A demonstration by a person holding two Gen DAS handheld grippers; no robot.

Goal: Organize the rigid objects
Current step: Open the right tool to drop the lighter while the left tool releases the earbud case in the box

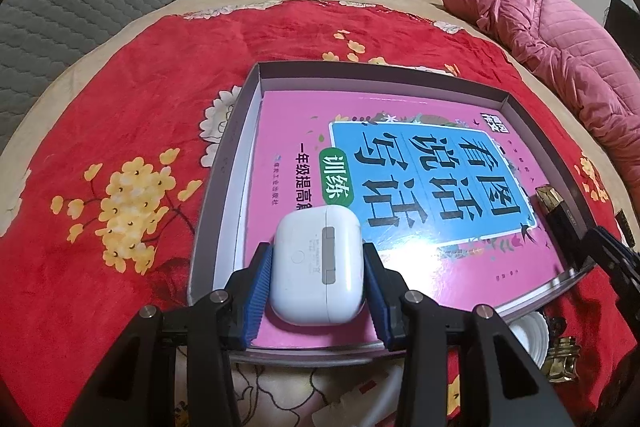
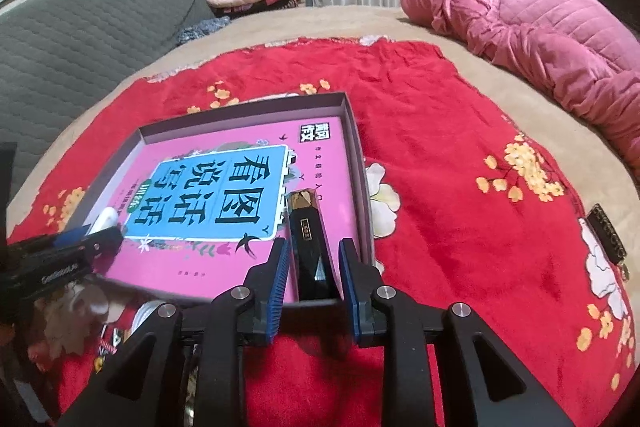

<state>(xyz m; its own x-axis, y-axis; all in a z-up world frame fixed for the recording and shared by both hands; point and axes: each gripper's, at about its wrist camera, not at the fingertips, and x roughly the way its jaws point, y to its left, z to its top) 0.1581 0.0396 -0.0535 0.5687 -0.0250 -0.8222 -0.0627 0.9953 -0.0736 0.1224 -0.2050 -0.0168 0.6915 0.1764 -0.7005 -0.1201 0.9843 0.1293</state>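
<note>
Bed under a red floral blanket [image 1: 132,99] carried the shallow box [image 1: 256,75], pink workbook [image 1: 400,147] flat inside. Left tongs [image 1: 318,267] pinched the white earbud case [image 1: 318,267] at the box's 7 o'clock corner. Right tongs [image 2: 314,267] were spread around the black lighter [image 2: 310,247] at 5 o'clock, apparently not touching. Best move, I judged: lower the case flat, release, back straight out.

Your right gripper [image 2: 314,269] straddles a black case [image 2: 308,251] lying on the pink book [image 2: 224,195] inside the box [image 2: 356,147], pads apart from it. Your left gripper [image 2: 86,241] holds a white case [image 2: 105,219] at left.
</note>
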